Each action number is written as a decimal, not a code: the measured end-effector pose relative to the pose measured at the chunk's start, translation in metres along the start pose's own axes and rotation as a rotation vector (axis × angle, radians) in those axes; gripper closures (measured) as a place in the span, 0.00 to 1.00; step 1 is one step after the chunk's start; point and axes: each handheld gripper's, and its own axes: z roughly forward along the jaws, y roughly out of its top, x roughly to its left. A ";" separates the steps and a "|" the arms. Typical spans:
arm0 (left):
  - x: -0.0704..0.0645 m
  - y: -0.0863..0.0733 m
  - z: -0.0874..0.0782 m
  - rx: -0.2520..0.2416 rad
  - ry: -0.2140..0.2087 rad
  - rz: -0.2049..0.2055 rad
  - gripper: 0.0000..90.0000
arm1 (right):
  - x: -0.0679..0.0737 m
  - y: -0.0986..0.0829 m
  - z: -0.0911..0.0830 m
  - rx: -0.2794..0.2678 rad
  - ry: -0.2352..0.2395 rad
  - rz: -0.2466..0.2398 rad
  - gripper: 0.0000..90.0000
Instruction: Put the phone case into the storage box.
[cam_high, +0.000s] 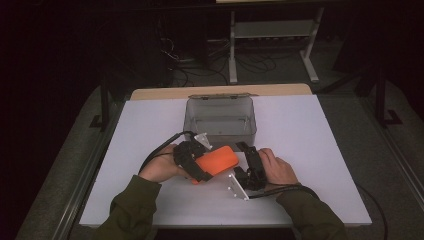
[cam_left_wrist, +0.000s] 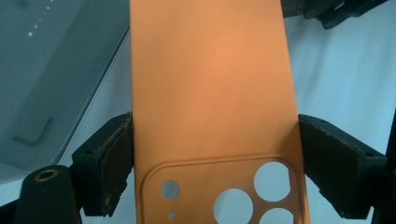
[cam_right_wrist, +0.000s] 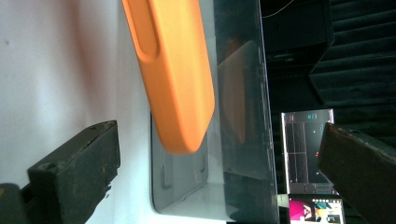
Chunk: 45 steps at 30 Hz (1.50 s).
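High view overhead, 2 close tongs views, all sharing orange case (cam_high: 216, 161).

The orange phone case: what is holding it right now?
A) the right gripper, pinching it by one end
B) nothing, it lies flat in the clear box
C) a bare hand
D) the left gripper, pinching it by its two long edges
D: in the left gripper view the left gripper has a pad against each long edge of the orange phone case, while the right gripper stands open beside it.

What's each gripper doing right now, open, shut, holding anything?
Left gripper: shut on the orange phone case, jaws pressing its two long edges.
Right gripper: open, jaws wide apart, holding nothing; the case hangs between them untouched.
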 end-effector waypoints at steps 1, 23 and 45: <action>0.000 0.000 0.000 0.001 -0.001 0.000 0.16 | 0.000 0.001 0.000 -0.003 -0.002 0.001 0.00; 0.002 0.000 -0.001 -0.004 -0.001 -0.008 0.16 | 0.003 0.021 0.004 -0.047 -0.001 -0.044 0.00; 0.004 -0.001 -0.002 -0.007 -0.001 -0.029 0.16 | 0.013 0.040 0.010 -0.092 -0.015 -0.101 0.01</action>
